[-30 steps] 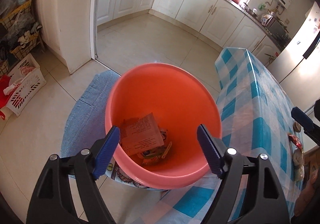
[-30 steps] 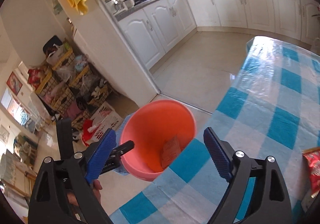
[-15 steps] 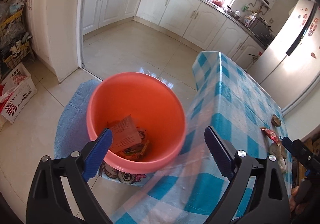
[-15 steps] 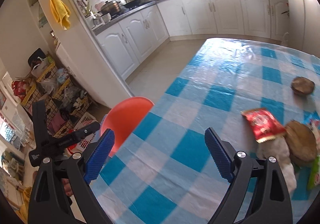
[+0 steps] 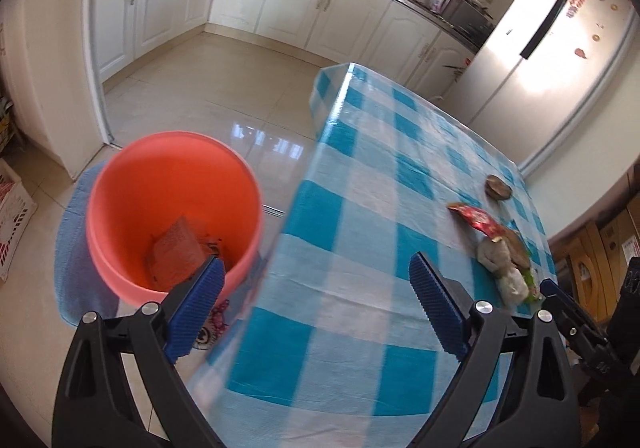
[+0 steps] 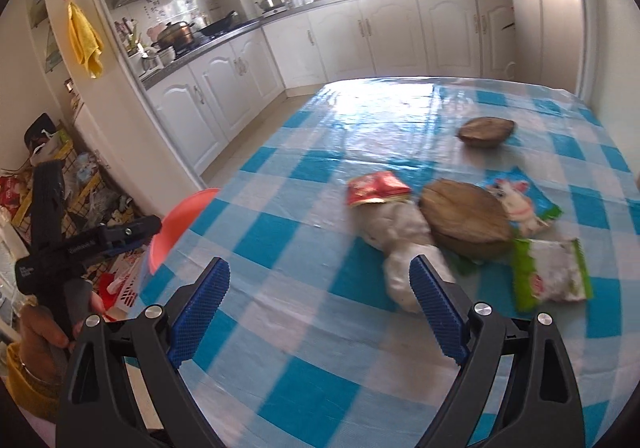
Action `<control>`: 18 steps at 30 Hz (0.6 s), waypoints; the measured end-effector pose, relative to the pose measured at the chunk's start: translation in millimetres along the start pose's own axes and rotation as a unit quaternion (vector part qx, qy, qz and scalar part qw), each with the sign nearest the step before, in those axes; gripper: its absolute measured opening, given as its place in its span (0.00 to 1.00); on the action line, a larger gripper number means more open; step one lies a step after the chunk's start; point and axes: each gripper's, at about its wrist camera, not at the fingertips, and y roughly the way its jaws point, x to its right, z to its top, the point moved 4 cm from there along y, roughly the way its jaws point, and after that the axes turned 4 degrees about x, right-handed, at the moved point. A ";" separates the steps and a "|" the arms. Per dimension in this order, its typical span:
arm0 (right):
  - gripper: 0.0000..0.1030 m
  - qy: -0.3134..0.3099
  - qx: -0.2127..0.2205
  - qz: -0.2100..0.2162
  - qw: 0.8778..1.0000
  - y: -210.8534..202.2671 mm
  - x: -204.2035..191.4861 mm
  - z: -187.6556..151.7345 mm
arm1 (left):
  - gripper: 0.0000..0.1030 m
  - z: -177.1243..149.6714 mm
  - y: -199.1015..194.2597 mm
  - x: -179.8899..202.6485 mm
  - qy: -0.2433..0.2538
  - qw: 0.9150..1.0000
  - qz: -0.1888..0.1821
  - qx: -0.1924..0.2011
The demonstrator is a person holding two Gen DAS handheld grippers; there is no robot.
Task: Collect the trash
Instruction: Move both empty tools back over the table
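- Crinkly foil and thin plastic make up most of the litter: a red wrapper [image 6: 376, 189], a blue packet with a rabbit print [image 6: 516, 204] and a green-and-white packet [image 6: 550, 275] lie clustered toward the right edge of the tabletop [image 6: 304, 332], well clear of its near corner.
- Between the wrappers lies a crumpled white wad [image 6: 404, 244], touching the red wrapper and a brown disc [image 6: 466, 222]; a second brown piece [image 6: 485, 132] lies apart, further toward the far edge.
- The packets look light, limp and slick; they would likely fold or slide on the glossy checked cover, so pinching a raised, crumpled edge seems safer than pressing down on a flat face.
- The white wad looks soft and squashable, and it offers the most bulk to grip; taking it across its middle seems the easiest hold.
- The brown pieces look stiffer and probably heavier; what they are I cannot tell, and a grip across the rim seems best.
- The right gripper [image 6: 318, 304] hovers over the tabletop with its jaws wide and empty, the wad just beyond the right-hand jaw.
- The left gripper [image 5: 316, 302] is likewise wide and empty, near the tabletop's left edge.
- The orange bucket [image 5: 120, 248] stands on the floor just beside that edge, with some paper and wrappers already inside.
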 end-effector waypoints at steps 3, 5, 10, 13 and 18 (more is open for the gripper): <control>0.88 0.013 0.004 -0.012 1.000 -9.8 20.7 -5.8 | 0.91 -3.9 3.7 22.3 0.011 1.000 -0.017 -0.010; 0.88 0.027 0.009 -0.021 0.999 -16.9 36.4 -9.7 | 0.91 -5.7 7.7 37.9 0.015 0.999 -0.032 -0.018; 0.88 0.048 0.018 -0.033 0.998 -28.2 65.0 -14.0 | 0.91 -10.9 23.7 75.9 0.012 0.996 -0.076 -0.049; 0.88 0.053 0.021 -0.038 0.998 -32.7 77.8 -18.1 | 0.91 -10.0 38.1 102.3 0.008 0.992 -0.103 -0.069; 0.88 0.058 0.016 -0.035 0.998 -32.4 91.1 -20.2 | 0.91 -1.8 71.5 139.9 -0.015 0.987 -0.123 -0.099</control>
